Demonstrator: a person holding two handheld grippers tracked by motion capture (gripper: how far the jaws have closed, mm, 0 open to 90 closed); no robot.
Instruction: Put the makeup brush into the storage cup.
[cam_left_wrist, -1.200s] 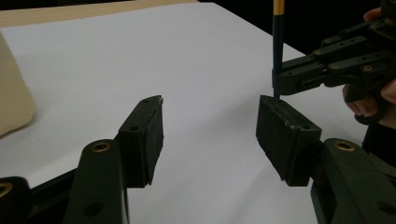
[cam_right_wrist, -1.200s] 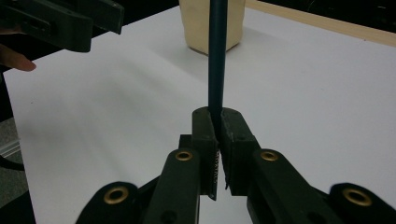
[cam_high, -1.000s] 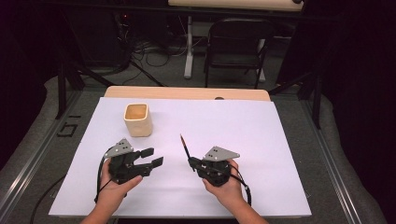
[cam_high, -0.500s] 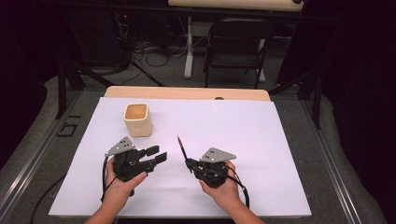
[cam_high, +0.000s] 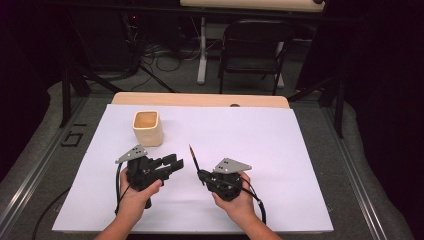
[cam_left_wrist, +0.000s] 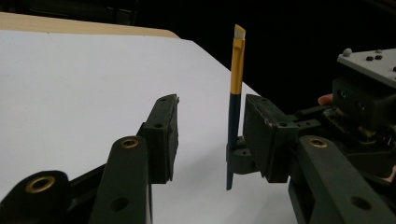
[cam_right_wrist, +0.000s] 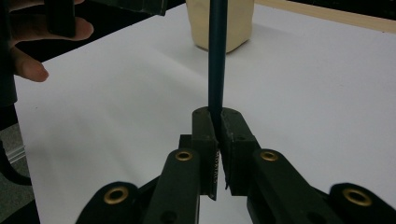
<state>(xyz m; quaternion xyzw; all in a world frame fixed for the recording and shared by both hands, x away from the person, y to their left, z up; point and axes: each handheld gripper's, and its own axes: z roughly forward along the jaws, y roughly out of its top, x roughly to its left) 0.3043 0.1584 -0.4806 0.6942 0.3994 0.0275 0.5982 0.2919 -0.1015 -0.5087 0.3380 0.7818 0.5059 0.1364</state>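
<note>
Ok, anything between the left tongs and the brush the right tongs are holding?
Nothing. In the high view only bare white paper separates the left tongs from the brush. In the left gripper view the brush stands just beyond the open jaws, which have just been closing, empty.

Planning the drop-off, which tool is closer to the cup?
Left. The left tool sits just below the cup; the right tool, gripping the brush, is farther right.

The bench (cam_high: 200, 99) shows pale wood at its far edge, under a smooth matt white paper sheet (cam_high: 260, 150). The cup (cam_high: 147, 128) looks like matt cream ceramic. The brush (cam_left_wrist: 236, 88) has a dark glossy handle and gold metal ferrule. Both grippers' jaws are matt black plastic with brass-coloured rivets.
</note>
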